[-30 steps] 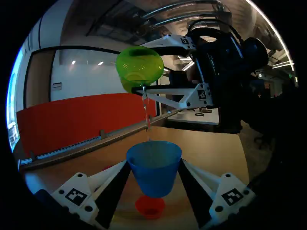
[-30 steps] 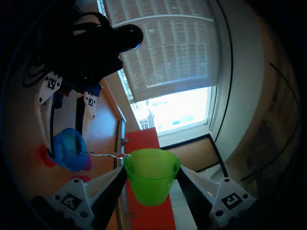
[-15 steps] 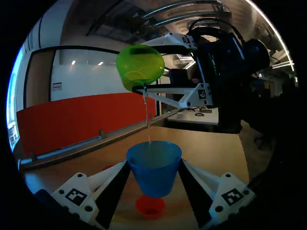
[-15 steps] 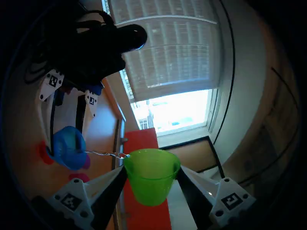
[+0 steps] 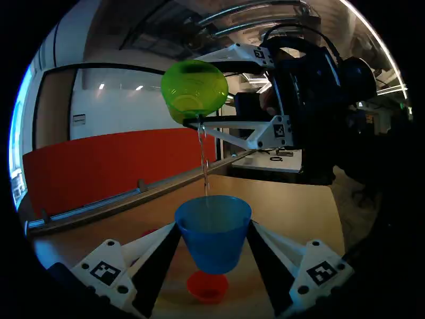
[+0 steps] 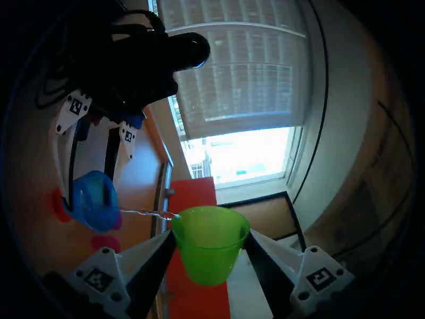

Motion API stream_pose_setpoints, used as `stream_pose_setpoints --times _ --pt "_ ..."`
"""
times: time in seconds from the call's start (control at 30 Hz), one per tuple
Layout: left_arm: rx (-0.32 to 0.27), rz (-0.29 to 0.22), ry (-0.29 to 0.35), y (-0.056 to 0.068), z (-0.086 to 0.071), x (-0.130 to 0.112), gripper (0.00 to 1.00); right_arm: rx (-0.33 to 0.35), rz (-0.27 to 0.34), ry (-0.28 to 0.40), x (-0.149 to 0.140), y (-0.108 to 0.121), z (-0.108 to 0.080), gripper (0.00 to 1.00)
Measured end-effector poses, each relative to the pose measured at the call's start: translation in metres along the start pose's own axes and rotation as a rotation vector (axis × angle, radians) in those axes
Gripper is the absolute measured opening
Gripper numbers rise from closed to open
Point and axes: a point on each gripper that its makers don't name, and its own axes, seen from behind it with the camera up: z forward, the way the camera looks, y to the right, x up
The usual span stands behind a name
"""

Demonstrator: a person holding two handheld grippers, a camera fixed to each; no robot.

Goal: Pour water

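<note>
Left gripper view: left claw (image 5: 212,227) is closed narrow on a blue cup (image 5: 212,242), one finger pressing each side. The cup is upright and held clear above the desk (image 5: 297,207). A small red dish (image 5: 207,287) lies on the desk directly below it. A thin water stream (image 5: 203,165) falls into the blue cup's mouth.

Above, the right claw (image 5: 215,93) clamps a translucent green cup (image 5: 194,93), tipped on its side, with the stream leaving its lower rim. A dark-gloved hand (image 5: 319,95) holds that claw and blocks the room behind. Farther off is a red partition panel (image 5: 106,165).

Right gripper view: the scene appears rotated. The green cup sits between the near fingers, and the stream runs sideways to the blue cup. A pink piece (image 6: 105,243) lies on the desk beside it. Beyond is a bright window with a blind (image 6: 239,80).
</note>
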Motion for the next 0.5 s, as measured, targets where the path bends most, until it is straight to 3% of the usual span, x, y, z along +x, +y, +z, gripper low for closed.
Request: stream_pose_setpoints --times 0.5 --pt "-0.001 0.003 0.002 0.0021 0.0019 0.0021 0.85 -0.004 -0.056 -0.009 -0.0006 0.0026 0.0006 0.9"
